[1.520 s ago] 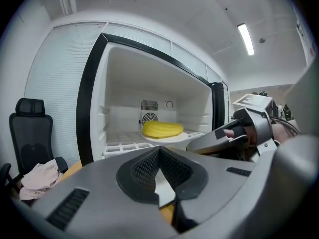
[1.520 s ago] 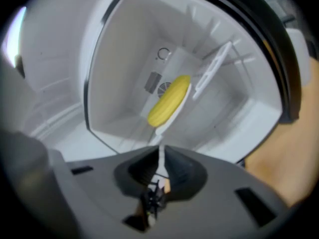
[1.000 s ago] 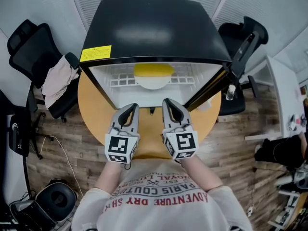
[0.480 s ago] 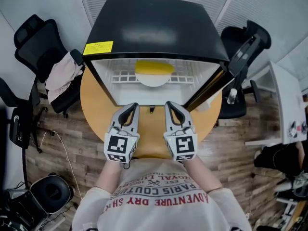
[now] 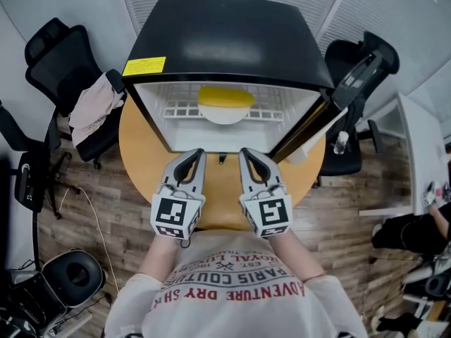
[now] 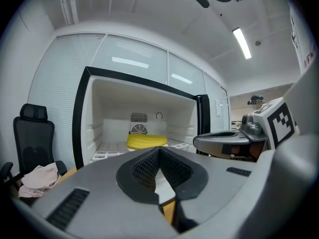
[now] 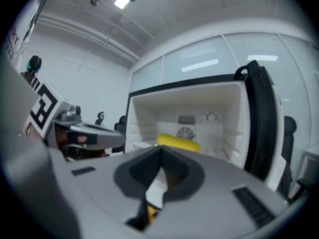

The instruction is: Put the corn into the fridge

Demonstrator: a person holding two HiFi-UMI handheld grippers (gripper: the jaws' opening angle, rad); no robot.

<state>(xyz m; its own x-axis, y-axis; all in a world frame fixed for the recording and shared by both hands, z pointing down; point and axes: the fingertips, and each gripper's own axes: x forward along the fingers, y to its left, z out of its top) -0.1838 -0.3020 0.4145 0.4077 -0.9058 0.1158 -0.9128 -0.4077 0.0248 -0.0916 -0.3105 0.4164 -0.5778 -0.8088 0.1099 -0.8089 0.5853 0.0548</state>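
The yellow corn [image 5: 225, 97] lies on a white dish [image 5: 224, 115] on the wire shelf inside the open black mini fridge [image 5: 225, 41]. It also shows in the left gripper view as the corn [image 6: 146, 141] and in the right gripper view as the corn [image 7: 179, 143], deep in the white interior. My left gripper [image 5: 194, 156] and right gripper [image 5: 246, 153] hover side by side over the round wooden table [image 5: 141, 153], just in front of the fridge opening. Both are shut and hold nothing. The fridge door [image 5: 331, 111] stands open at the right.
A black chair [image 5: 56, 55] with a pale cloth [image 5: 95, 108] draped on it stands left of the table. Another black chair [image 5: 359, 55] is behind the open door. A small bottle [image 5: 340, 141] stands at the right.
Both grippers stay in front of the fridge with the corn still on its dish. Only the head view has shifted slightly.
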